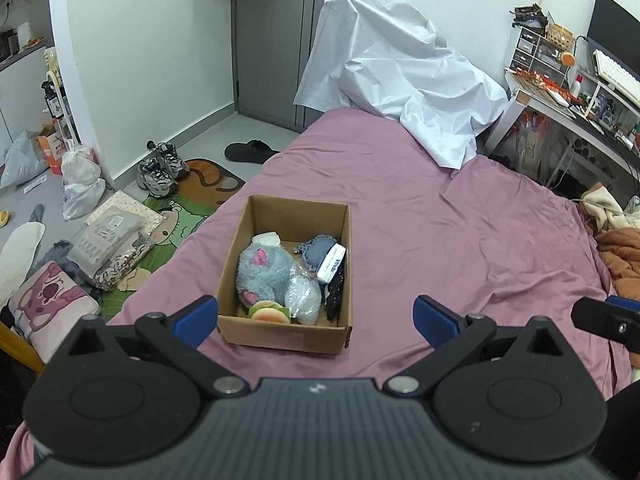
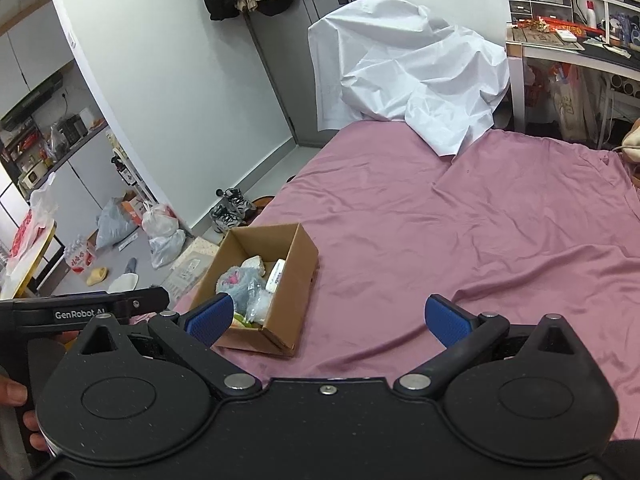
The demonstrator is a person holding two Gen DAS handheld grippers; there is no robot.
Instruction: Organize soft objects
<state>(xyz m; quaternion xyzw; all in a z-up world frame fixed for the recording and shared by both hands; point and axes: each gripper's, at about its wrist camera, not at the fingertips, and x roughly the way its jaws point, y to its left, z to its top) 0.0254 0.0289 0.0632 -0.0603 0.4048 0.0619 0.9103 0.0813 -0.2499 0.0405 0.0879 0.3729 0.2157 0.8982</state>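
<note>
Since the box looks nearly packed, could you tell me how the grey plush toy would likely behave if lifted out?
The grey plush toy looks fluffy and slumped, so it would probably flop and squash under a pinch. It likely weighs little for its bulk. Wedged against the clear plastic packet in the cardboard box, it may drag that along.

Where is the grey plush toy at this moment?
In the left wrist view, the grey plush toy lies inside the cardboard box, on its left side, beside a clear plastic bag.

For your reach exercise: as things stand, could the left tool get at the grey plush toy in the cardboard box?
Probably yes. The left tool is open and empty, the cardboard box has no lid, and the grey plush toy lies on top, just ahead.
</note>
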